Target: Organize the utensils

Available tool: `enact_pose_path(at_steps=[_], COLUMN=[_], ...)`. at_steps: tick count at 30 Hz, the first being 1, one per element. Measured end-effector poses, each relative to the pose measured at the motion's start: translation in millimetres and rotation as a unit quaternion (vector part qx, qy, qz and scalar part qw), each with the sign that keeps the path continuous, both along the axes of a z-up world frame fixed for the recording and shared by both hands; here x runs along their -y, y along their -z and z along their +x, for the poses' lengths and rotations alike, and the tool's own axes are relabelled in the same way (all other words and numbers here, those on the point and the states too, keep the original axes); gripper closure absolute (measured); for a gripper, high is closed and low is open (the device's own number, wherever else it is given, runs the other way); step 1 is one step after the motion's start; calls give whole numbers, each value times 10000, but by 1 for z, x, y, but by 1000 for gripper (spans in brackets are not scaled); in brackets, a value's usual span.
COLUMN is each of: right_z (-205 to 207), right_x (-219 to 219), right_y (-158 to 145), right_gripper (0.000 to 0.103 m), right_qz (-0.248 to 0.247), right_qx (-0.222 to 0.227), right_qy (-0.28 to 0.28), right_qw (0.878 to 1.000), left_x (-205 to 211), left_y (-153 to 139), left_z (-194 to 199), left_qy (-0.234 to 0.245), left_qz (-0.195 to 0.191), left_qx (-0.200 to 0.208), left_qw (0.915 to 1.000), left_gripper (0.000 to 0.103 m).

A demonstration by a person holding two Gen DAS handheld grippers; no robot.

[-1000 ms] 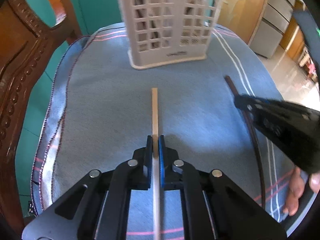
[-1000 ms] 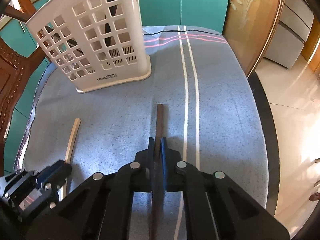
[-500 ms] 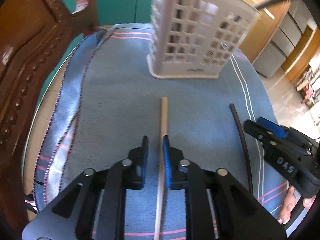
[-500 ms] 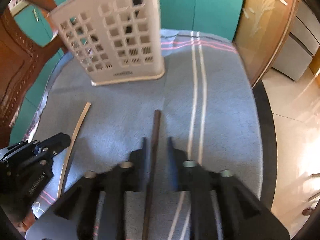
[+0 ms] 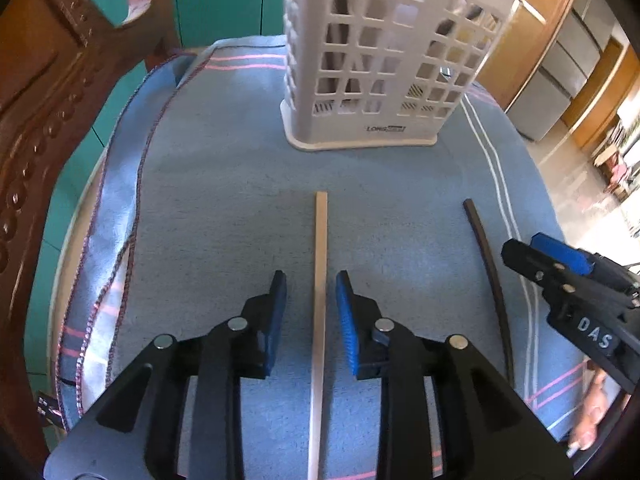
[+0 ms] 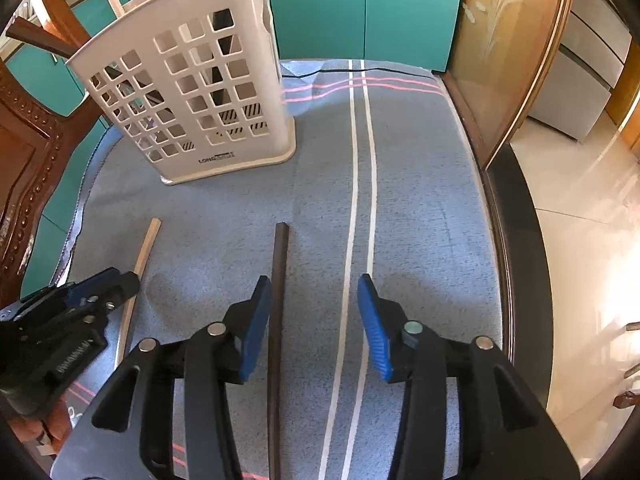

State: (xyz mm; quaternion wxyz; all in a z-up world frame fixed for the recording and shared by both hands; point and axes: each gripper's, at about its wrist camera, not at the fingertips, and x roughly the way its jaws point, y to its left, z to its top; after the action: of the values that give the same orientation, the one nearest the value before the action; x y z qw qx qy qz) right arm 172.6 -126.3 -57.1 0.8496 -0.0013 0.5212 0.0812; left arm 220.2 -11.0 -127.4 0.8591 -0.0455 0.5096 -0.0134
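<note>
Teal cabinets and a carved wooden chair frame the back of the scene, and up front a blue striped cloth [image 5: 224, 200] covers the tabletop. Toward the top of both views stands a white lattice utensil basket [image 5: 384, 80], which already has a couple of sticks poking out of its rim in the right wrist view.

So what's changed: a second ago both claws were clamped tight on their sticks, and now both have let go. The left claw [image 5: 310, 292] has its jaws opening, and the light wooden chopstick [image 5: 320, 280] lies flat on the cloth in the gap between the blue pads, touching neither one as far as the view shows. The right claw [image 6: 314, 296] is also opening, and wider. The dark chopstick [image 6: 278, 300] runs up the lower middle of that frame, right beside the left-hand pad and well clear of the right-hand one. Can't tell if it brushes that nearer pad or just sits next to it.

What that probably means for the task: neither stick got carried to the basket, both are resting on the cloth, side by side and roughly parallel. Looks like a release and not a pickup, maybe laying the pair out straight before sorting. Just a guess though.

From the left wrist view the dark chopstick shows at centre right, with the right claw just beyond it at the right edge. Both sticks point toward the basket and stop well short of its base.
</note>
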Motion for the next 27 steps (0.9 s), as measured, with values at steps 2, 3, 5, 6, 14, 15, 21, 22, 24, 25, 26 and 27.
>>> enact_pose_path(at_steps=[2, 3, 5, 6, 14, 15, 21, 22, 24, 25, 26, 27], right_z=[11, 12, 14, 17, 24, 24, 22, 22, 22, 22, 22, 22], right_x=[11, 12, 12, 13, 15, 14, 7, 6, 4, 3, 2, 1], right_y=[1, 1, 4, 6, 11, 11, 12, 13, 15, 16, 18, 19], right_gripper=[59, 59, 59, 59, 59, 59, 59, 59, 59, 59, 59, 59], right_qz=[-6, -13, -34, -47, -80, -78, -105, -123, -172, -192, -225, -257], right_qx=[-15, -23, -41, -51, -77, -77, -95, -98, -115, -124, -137, -147], right_qy=[-14, -12, -5, -2, -45, -58, -166, -184, -200, -203, -204, -206], right_qw=[10000, 10000, 10000, 10000, 9999, 9999, 9998, 9997, 9996, 9995, 9994, 9993], left_x=[3, 3, 3, 2, -8, -8, -4, -4, -3, -2, 0, 2], left_y=[0, 0, 1, 0, -4, -5, -6, -5, -3, -2, -2, -2], left_z=[0, 0, 2, 2, -12, -13, -14, -13, -8, -7, -5, -4], left_qy=[20, 21, 30, 10, -143, -114, -52, -54, -35, -13, 15, 42], left_qz=[84, 100, 171, 211, 15, -1, 60, 81, 121, 170, 221, 263], left_qx=[19, 22, 22, 27, -65, -55, -13, -27, -31, -8, 3, 14], left_qw=[10000, 9999, 9998, 9998, 9999, 9999, 10000, 9999, 9999, 9999, 9998, 9996], left_gripper=[76, 76, 78, 84, 96, 96, 88, 86, 83, 81, 80, 77])
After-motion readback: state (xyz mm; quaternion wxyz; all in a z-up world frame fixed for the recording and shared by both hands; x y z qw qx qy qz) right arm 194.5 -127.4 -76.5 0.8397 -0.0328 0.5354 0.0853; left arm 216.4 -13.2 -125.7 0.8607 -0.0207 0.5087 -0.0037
